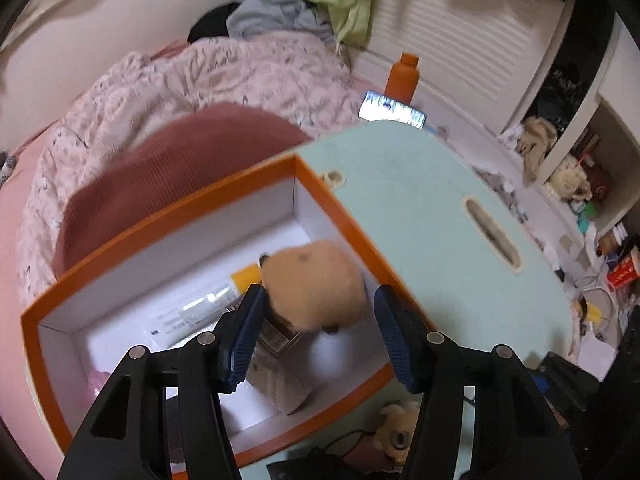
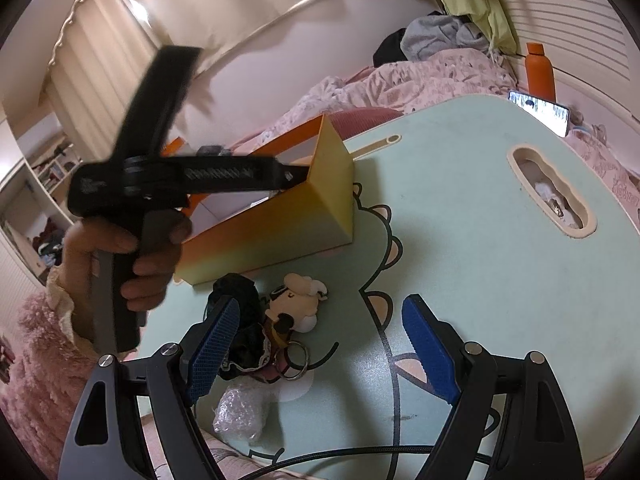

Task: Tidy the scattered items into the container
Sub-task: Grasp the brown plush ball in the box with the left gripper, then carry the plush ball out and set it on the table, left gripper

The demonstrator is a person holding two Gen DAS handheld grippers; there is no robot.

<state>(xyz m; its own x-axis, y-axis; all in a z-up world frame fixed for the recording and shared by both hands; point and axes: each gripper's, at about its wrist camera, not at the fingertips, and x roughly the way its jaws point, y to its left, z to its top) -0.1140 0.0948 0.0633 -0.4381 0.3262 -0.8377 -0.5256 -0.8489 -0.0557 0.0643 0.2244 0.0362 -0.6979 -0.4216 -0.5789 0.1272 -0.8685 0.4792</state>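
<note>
**Plush toy over the orange box**

Left gripper [image 1: 318, 322] tilted down over the orange cardboard box [image 1: 168, 216], ribbed blue pads either side of a round tan plush toy [image 1: 316, 284]; left pad against the fuzz, right pad apart from it with a clear gap, so spread rather than pinching; toy blurred, above the box's white interior. Inside the box: a white tube with a yellow cap [image 1: 208, 300], lying flat; a small printed carton [image 1: 276, 364] under the toy; something pink in the near corner, too hidden to name. Box standing on the pale mint bench [image 2: 460, 200], smooth, with a rounded slot handle and a cartoon dinosaur outline.

Right gripper [image 2: 320, 344] spread wide and empty, above the bench; between and ahead of its textured pads, a cartoon keychain figure [image 2: 294, 306] with metal ring, touching a crumpled black fabric piece [image 2: 236, 292]; just nearer, a wad of clear bubble wrap [image 2: 240, 412]. Fluffy pink sleeve [image 2: 36, 344] at the left.
</note>
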